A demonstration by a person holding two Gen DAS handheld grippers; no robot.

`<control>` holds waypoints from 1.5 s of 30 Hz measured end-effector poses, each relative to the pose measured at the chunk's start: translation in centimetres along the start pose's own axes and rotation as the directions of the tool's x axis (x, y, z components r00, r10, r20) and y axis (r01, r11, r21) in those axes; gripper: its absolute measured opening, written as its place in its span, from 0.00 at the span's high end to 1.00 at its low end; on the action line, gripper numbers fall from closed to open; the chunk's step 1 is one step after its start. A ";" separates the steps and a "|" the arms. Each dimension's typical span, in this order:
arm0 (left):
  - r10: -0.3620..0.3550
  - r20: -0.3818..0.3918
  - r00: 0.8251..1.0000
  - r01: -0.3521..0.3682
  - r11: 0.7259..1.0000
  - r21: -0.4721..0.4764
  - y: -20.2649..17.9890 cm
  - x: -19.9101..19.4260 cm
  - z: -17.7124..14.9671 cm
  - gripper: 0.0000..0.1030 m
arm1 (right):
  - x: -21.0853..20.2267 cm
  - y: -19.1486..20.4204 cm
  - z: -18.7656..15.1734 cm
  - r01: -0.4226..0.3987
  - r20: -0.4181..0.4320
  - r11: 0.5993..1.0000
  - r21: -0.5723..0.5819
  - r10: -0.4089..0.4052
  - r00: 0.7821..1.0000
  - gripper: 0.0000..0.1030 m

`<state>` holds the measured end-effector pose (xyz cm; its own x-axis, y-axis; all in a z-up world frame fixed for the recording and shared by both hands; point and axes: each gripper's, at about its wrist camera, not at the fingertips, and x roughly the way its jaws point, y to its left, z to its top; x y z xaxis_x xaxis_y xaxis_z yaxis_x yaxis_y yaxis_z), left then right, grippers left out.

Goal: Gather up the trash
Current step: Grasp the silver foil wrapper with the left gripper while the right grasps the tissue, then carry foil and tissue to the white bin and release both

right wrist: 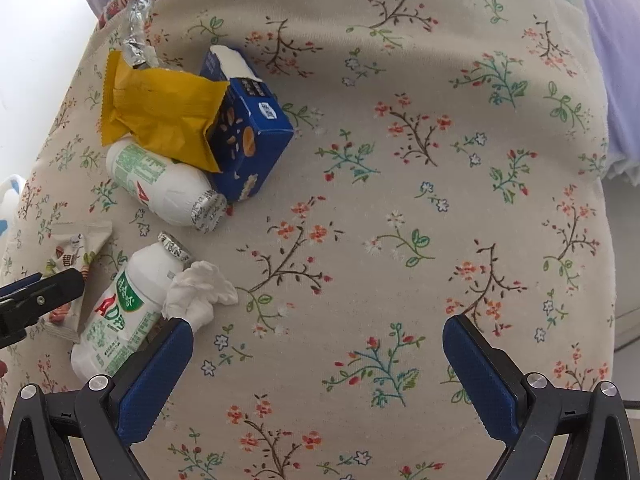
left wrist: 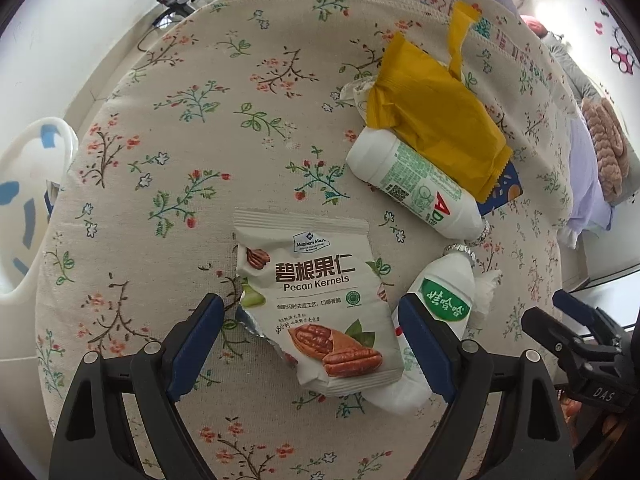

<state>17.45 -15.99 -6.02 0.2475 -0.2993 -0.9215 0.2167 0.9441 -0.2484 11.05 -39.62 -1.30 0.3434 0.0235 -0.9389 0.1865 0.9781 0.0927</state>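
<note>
- The floral-print cloth with red and green sprigs [left wrist: 168, 168] covers the whole bench, and all the trash sits on it in one loose cluster.
- The left claw [left wrist: 310, 320] is spread wide, its blue-padded fingers [left wrist: 196, 344] straddling the white foil pecan-kernel packet [left wrist: 316, 300] at the lower centre of the left wrist view; the pads are not touching it.
- The packet's lower left edge is torn and ragged, and it lies flat, partly over the near white plastic drink bottle with green label [left wrist: 436, 304].
- That near bottle lies on its side in the lower left of the right wrist view, foil-capped neck pointing up the frame, with a crumpled white tissue [right wrist: 200, 294] touching its shoulder.
- The second white plastic drink bottle with green print [left wrist: 416, 184] lies above it, right of centre in the left view, cap toward the first bottle's cap but apart from it.
- A mustard-yellow crinkled snack wrapper [left wrist: 432, 116] rests on top of that second bottle and overlaps the dark blue cardboard drink carton [right wrist: 248, 136] beside it.
- A twisted strip of silver foil [right wrist: 138, 28] pokes out behind the wrapper, upper left of the right view.
- The right claw [right wrist: 318, 358] gapes open over bare cloth, gripping nothing, its left finger just beside the tissue.
</note>
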 end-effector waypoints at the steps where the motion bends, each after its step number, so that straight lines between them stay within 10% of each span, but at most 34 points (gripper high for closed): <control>1: 0.012 0.005 1.000 -0.012 1.000 0.011 -0.2 0.1 -0.1 0.18 | 0.3 0.2 0.1 -0.003 -0.005 1.000 -0.002 0.003 1.000 0.01; 13: 0.030 0.037 0.999 -0.031 0.999 0.033 0.8 -0.8 -0.3 0.78 | 2.3 0.7 0.5 -0.052 -0.059 0.998 0.027 0.053 0.997 0.01; 25: 0.015 0.055 0.998 -0.017 0.999 0.029 3.5 -2.3 0.9 0.86 | 5.0 5.3 1.8 -0.083 -0.082 0.996 -0.014 0.082 0.993 0.28; 35: -0.015 0.079 0.997 0.013 1.000 0.019 5.0 -4.5 0.8 0.86 | 5.1 6.6 3.2 -0.155 -0.046 0.987 -0.052 0.152 0.987 0.87; 45: -0.028 0.116 0.993 0.029 1.000 -0.010 6.4 -6.4 0.3 0.86 | 2.8 6.1 3.9 -0.223 0.005 0.974 -0.032 0.223 0.975 0.88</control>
<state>17.56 -8.05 -1.60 0.3491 -0.3394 -0.8735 0.2142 0.9363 -0.2782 16.76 -34.37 -2.10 0.3810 0.2401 -0.8928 0.0759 0.9543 0.2890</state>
